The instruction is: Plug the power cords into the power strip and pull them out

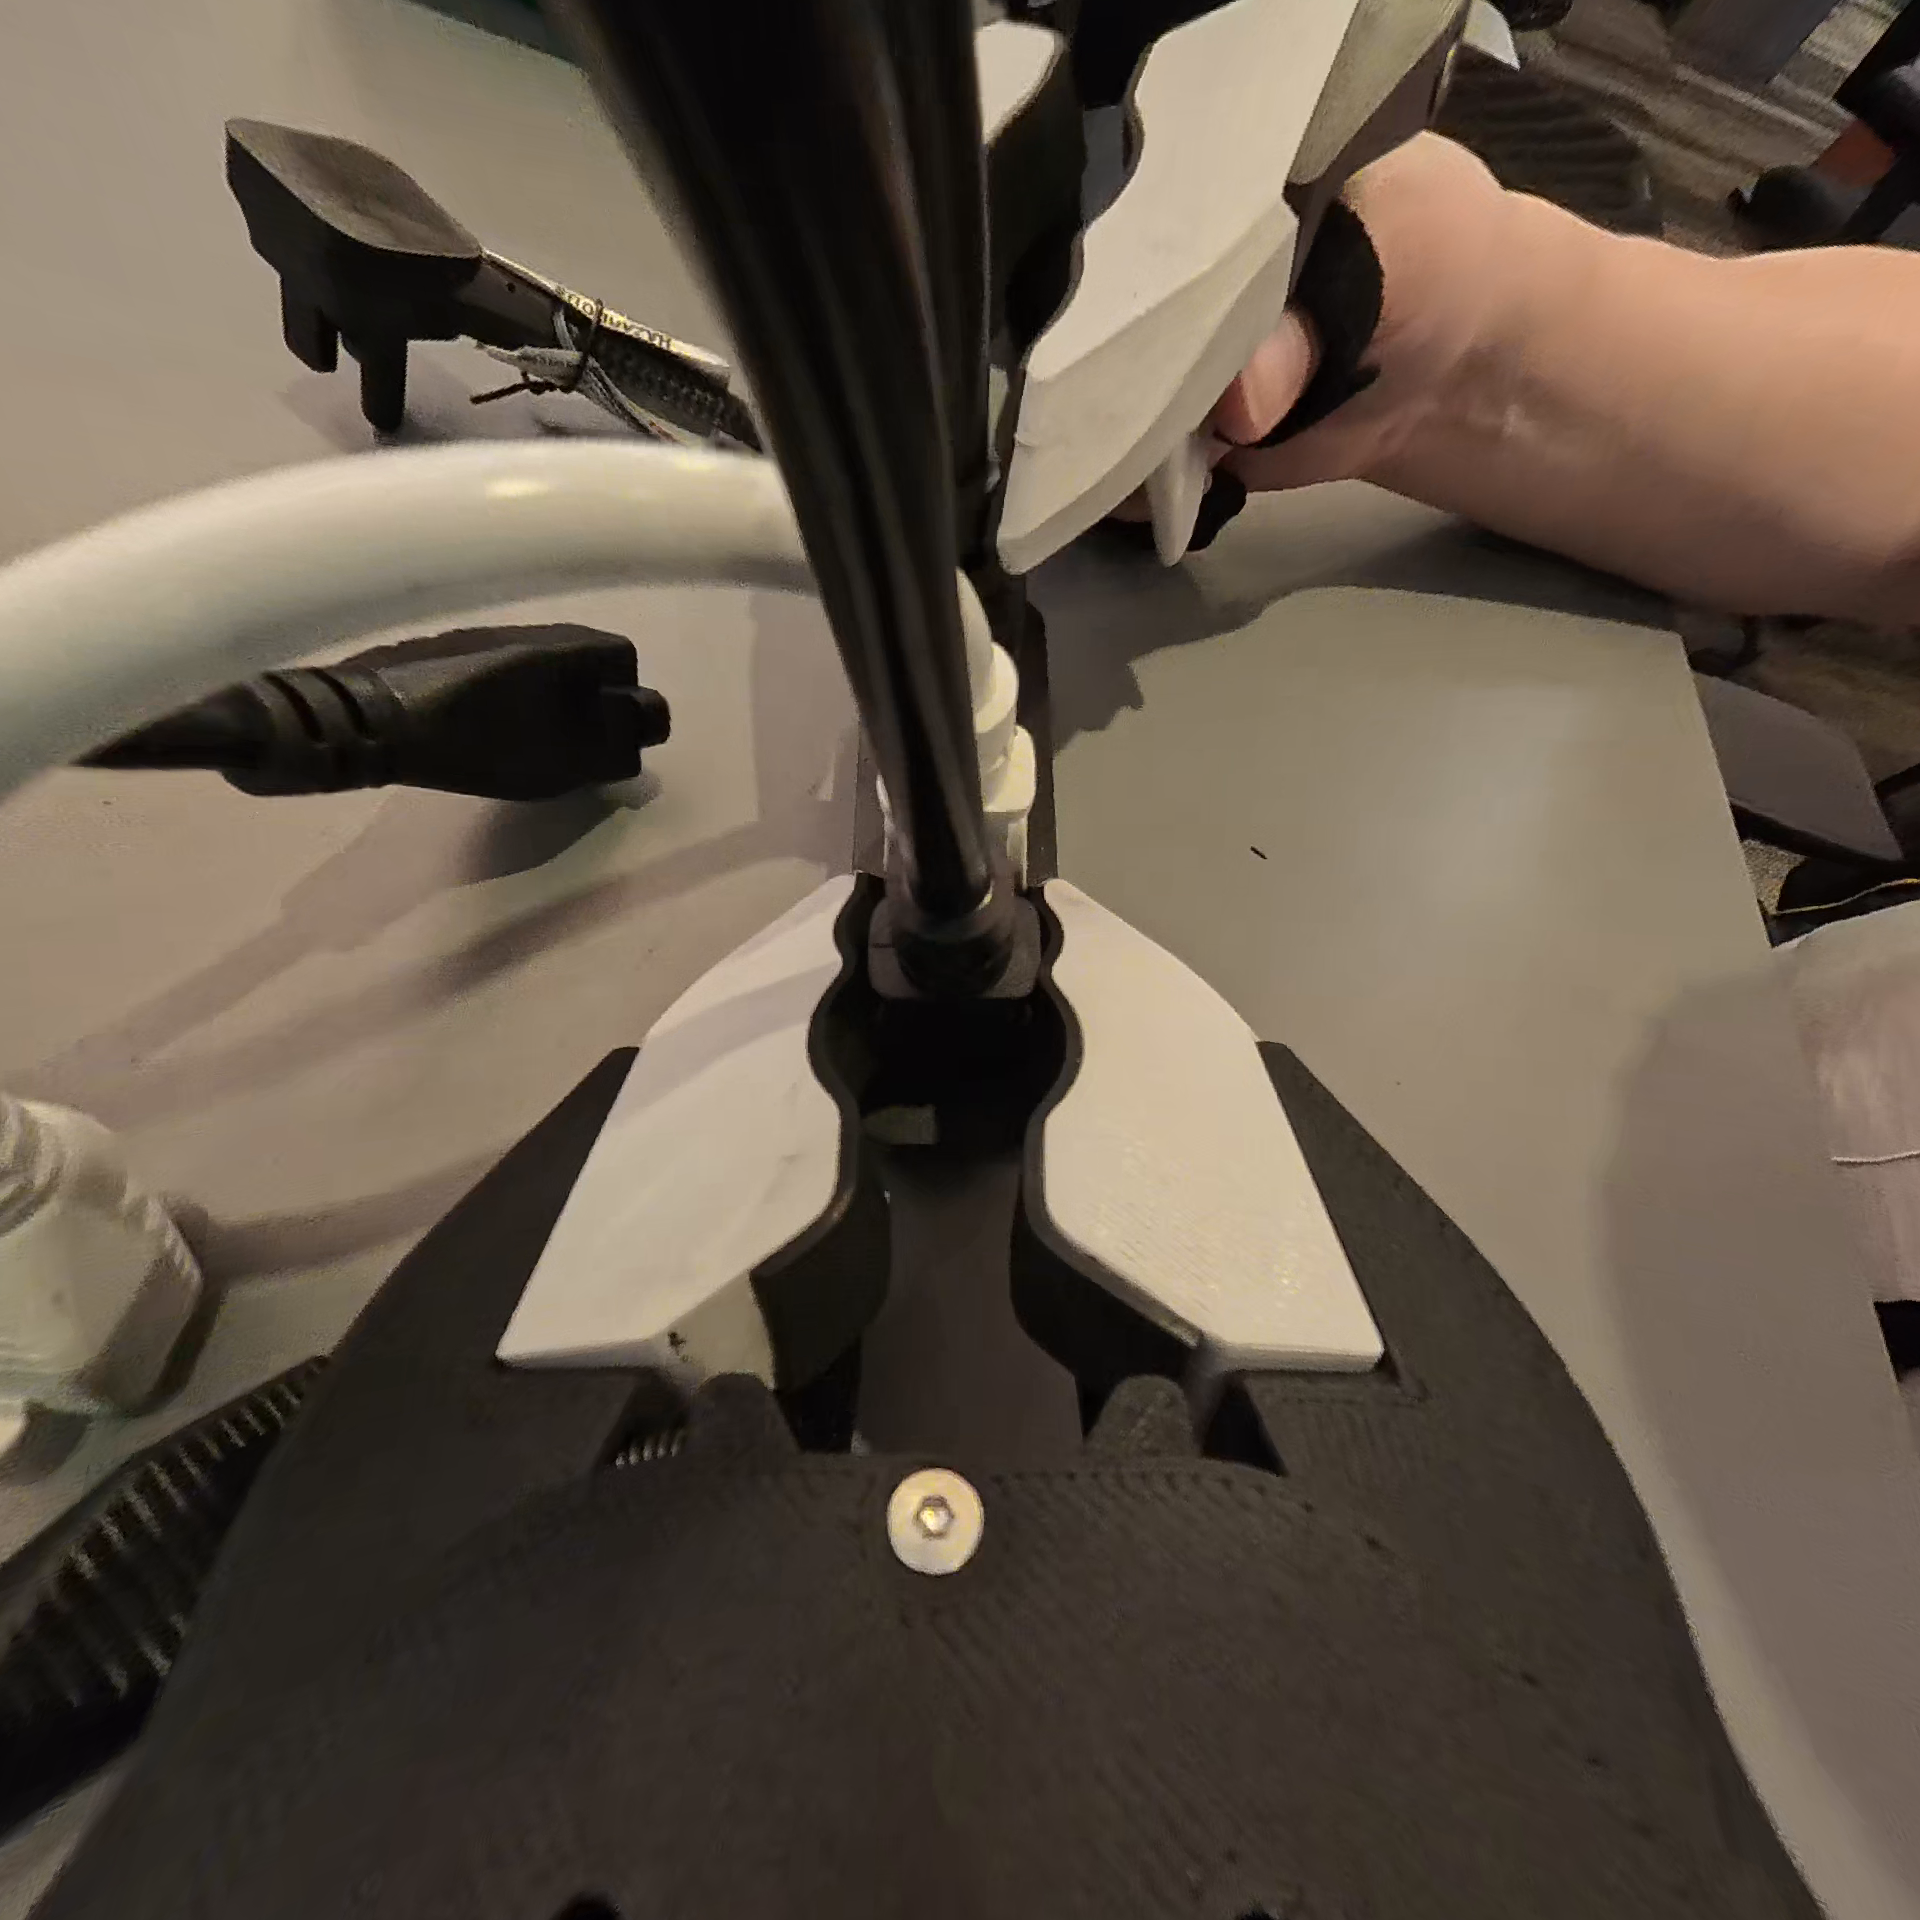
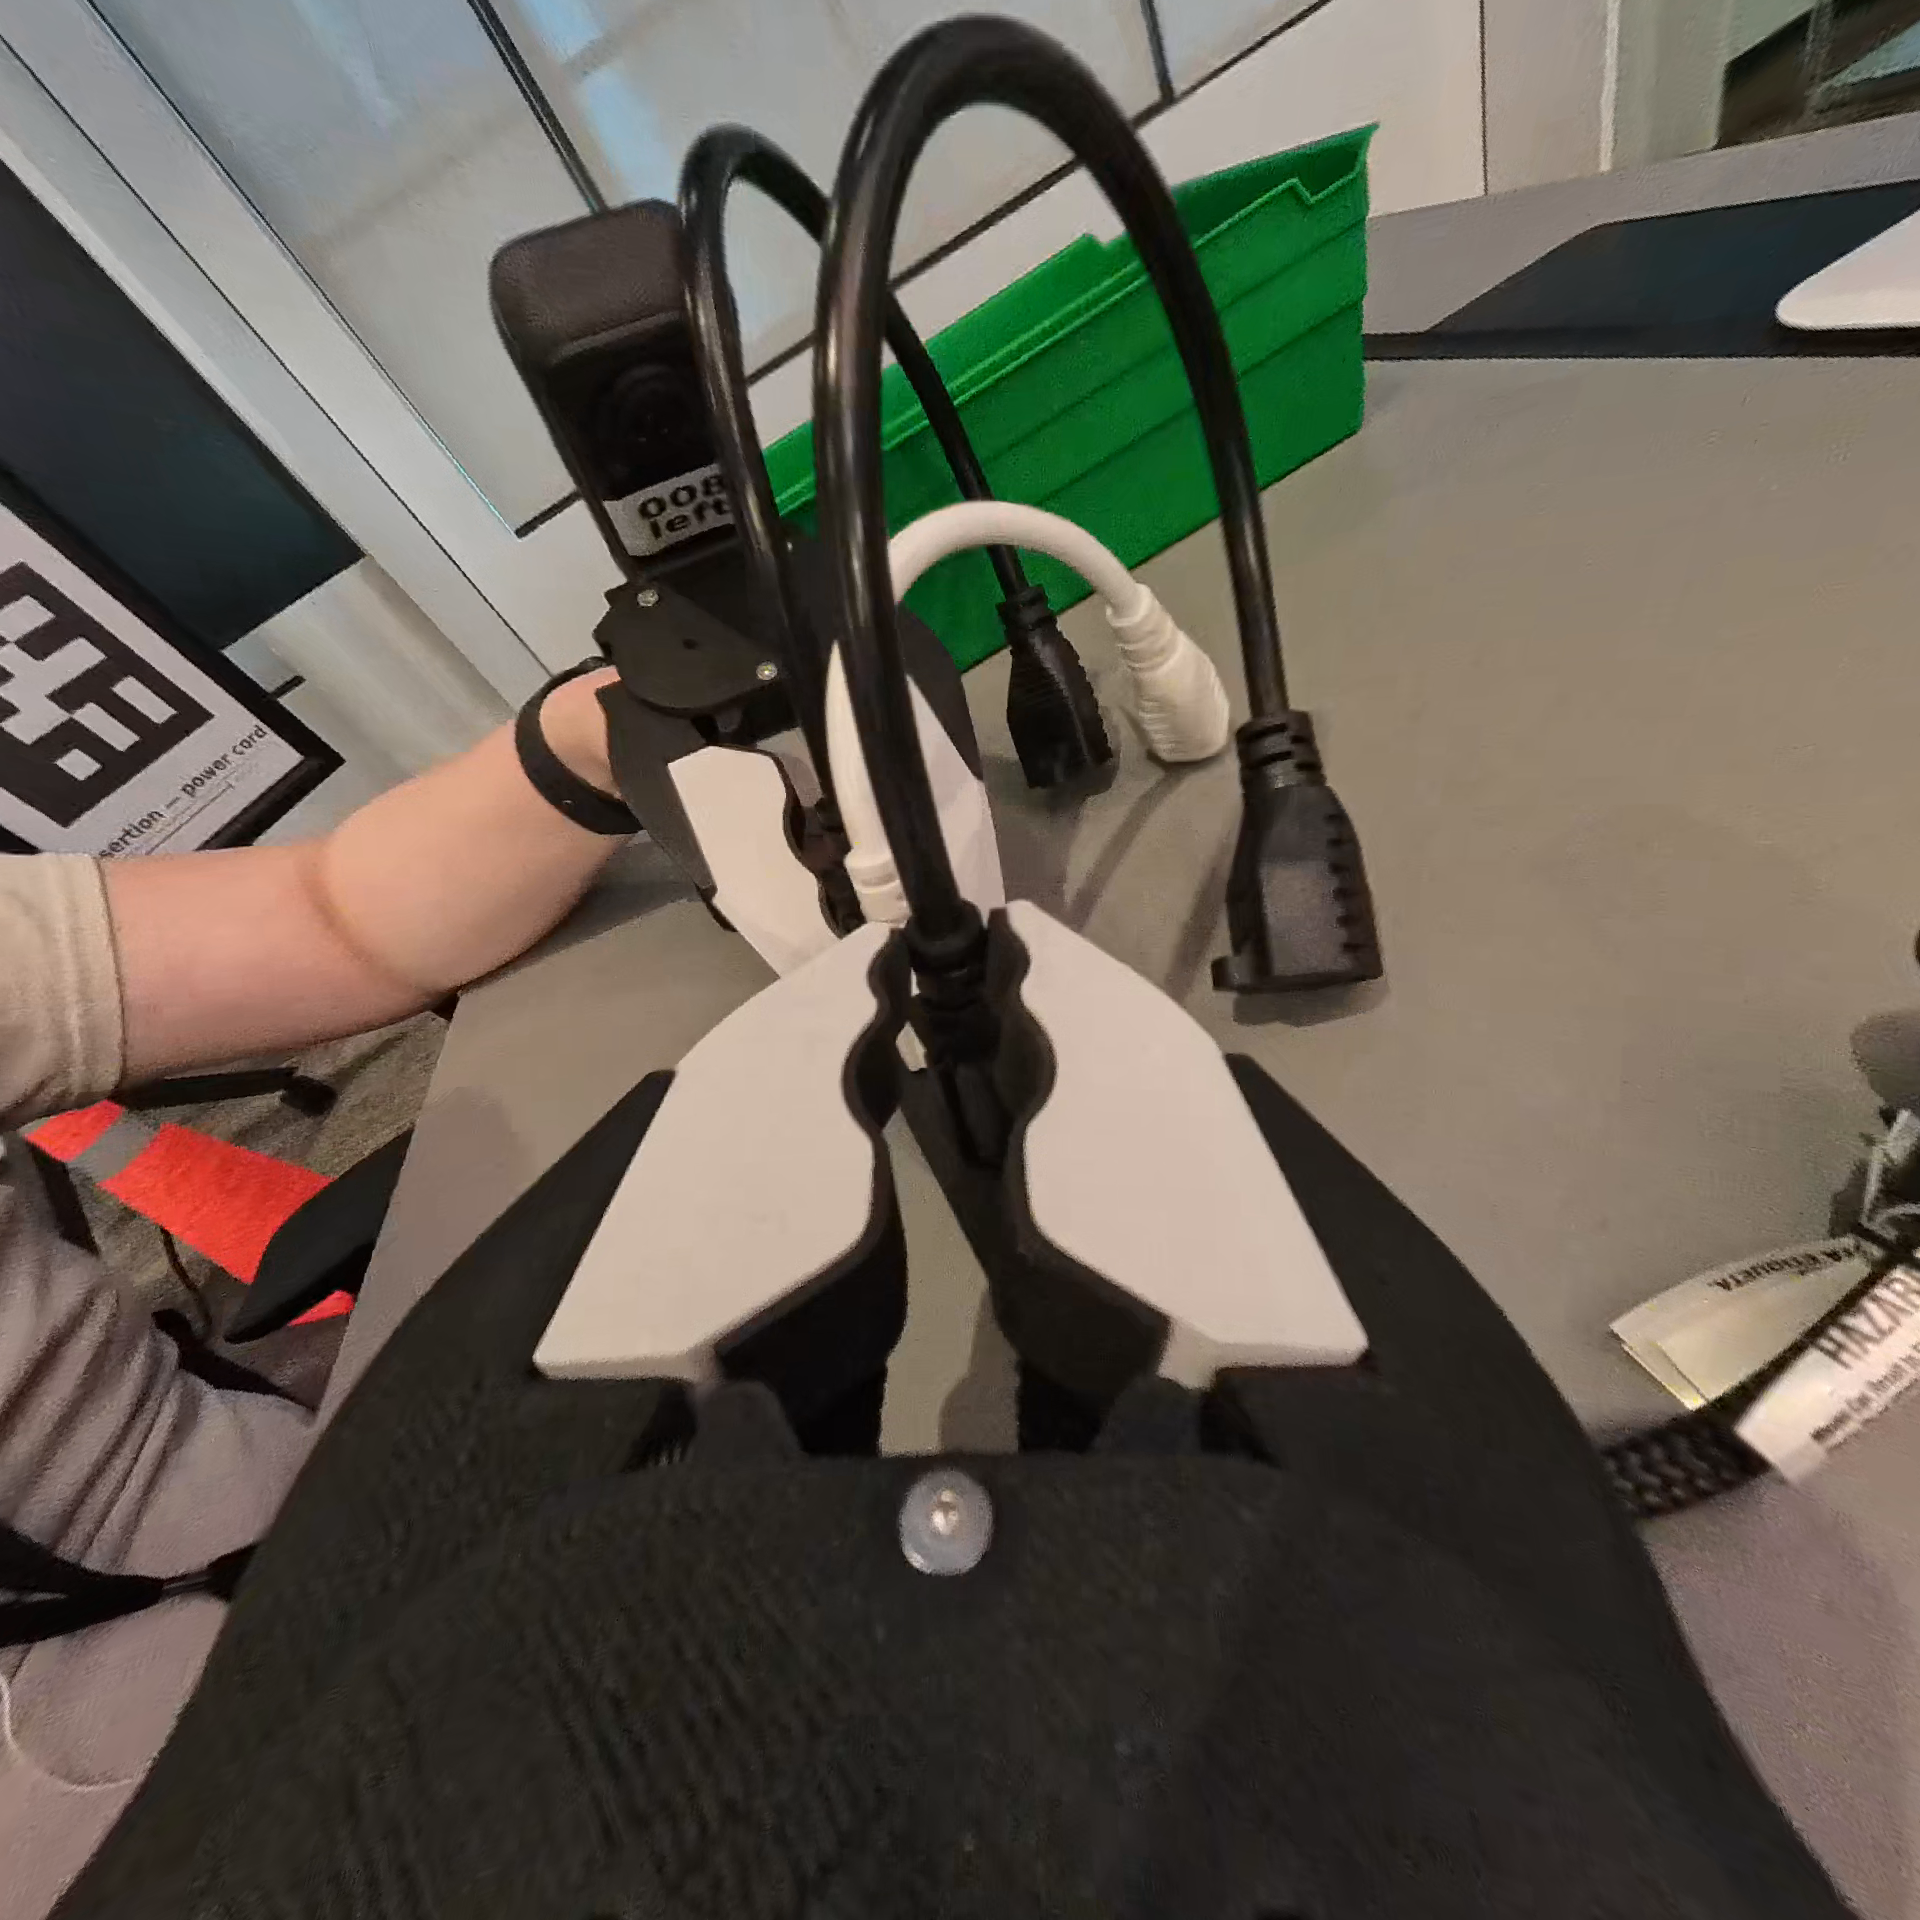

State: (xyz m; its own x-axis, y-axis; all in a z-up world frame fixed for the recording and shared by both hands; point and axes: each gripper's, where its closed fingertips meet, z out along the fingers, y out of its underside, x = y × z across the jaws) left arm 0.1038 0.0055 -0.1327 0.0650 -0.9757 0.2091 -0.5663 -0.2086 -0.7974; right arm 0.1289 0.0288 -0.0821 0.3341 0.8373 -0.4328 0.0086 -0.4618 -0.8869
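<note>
A grey tabletop (image 2: 1558,644) is seen throughout, evenly lit. Behind it, glazed wall panels (image 2: 343,208) with dark frames are visible. A green plastic bin (image 2: 1143,364) is placed at the table's far side, before the panels. Left of the table, grey carpeted floor (image 2: 343,1049) and a chair base (image 2: 229,1086) are noted.
</note>
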